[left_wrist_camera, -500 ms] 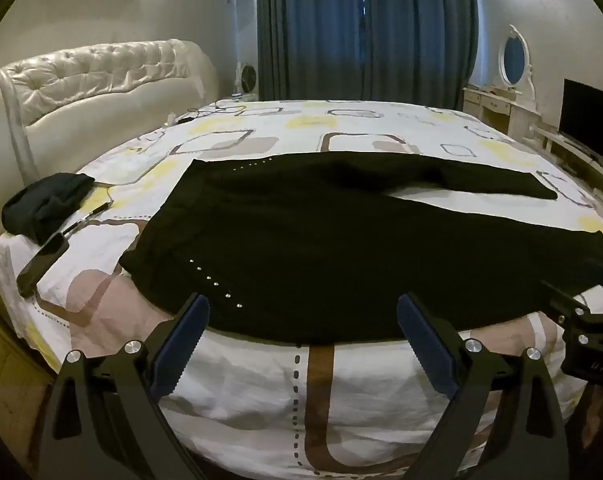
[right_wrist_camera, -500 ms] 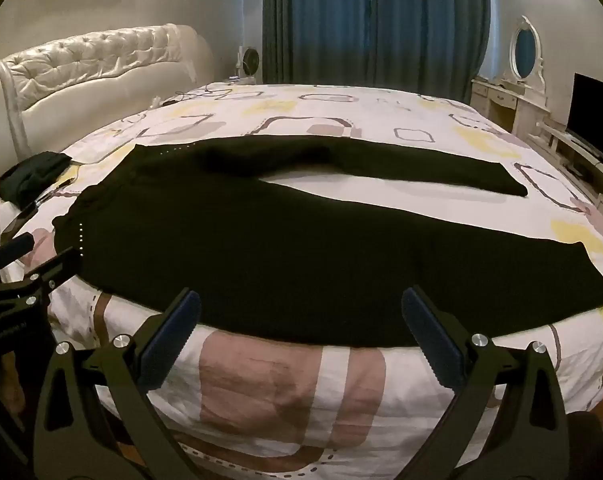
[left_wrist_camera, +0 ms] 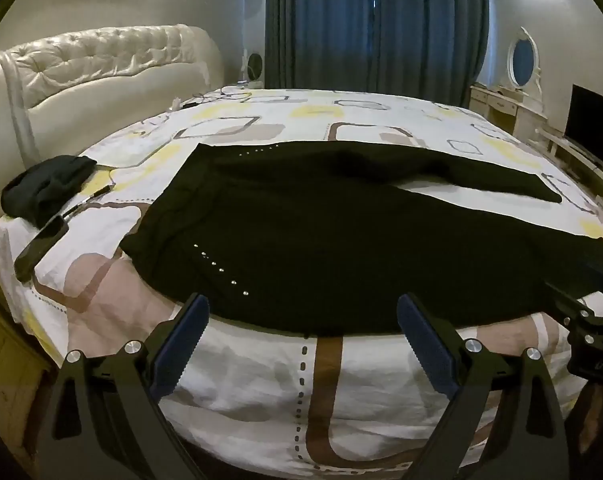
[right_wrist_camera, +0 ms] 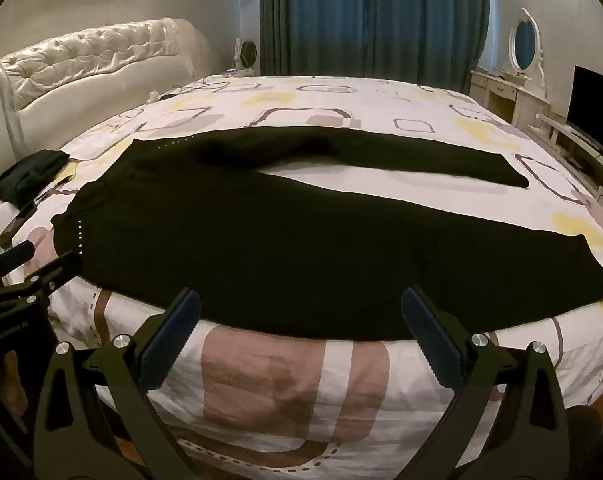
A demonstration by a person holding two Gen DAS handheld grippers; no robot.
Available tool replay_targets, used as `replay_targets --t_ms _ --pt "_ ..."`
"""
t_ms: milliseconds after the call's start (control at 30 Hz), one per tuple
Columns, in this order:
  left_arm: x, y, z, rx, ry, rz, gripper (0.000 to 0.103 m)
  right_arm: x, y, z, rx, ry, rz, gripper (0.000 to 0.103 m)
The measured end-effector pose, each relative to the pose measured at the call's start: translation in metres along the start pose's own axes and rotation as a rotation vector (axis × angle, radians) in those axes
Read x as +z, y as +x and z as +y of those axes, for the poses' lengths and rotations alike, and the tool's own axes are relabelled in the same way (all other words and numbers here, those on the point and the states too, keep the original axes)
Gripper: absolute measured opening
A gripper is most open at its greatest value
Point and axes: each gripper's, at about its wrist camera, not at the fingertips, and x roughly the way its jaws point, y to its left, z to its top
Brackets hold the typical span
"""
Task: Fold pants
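Black pants [left_wrist_camera: 341, 240] lie spread flat on the bed, waist to the left, both legs running right, with small silver studs near the waist. They also show in the right wrist view [right_wrist_camera: 301, 240]. My left gripper [left_wrist_camera: 303, 320] is open and empty, just in front of the pants' near edge by the waist. My right gripper [right_wrist_camera: 301, 316] is open and empty, just in front of the near leg's edge. The right gripper shows at the right edge of the left wrist view [left_wrist_camera: 589, 328]. The left gripper shows at the left edge of the right wrist view [right_wrist_camera: 21, 280].
The bed [left_wrist_camera: 261, 380] has a white sheet with brown and yellow shapes. A dark bundled garment [left_wrist_camera: 45, 188] and a black phone [left_wrist_camera: 39, 246] lie at its left end by the tufted headboard [left_wrist_camera: 93, 68]. Blue curtains, a dresser [left_wrist_camera: 505, 108] and a TV stand behind.
Both grippers have stayed open and hardly moved; the views have shifted very slightly. The pants lie as before.
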Motion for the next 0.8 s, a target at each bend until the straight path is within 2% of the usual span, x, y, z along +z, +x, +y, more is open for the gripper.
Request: replay_targets --t_ms 300,800 --pt "0.0004 -0.0017 -0.0046 -0.003 0.026 0.009 0.094 -0.0011 0.0025 -0.0010 -0.010 0.014 0.003 0.101" --pt "-0.0008 0.0000 0.0001 -0.008 0.007 0.028 0.094 -0.0029 0.0034 -0.0071 -0.007 0.028 0.006 0.101"
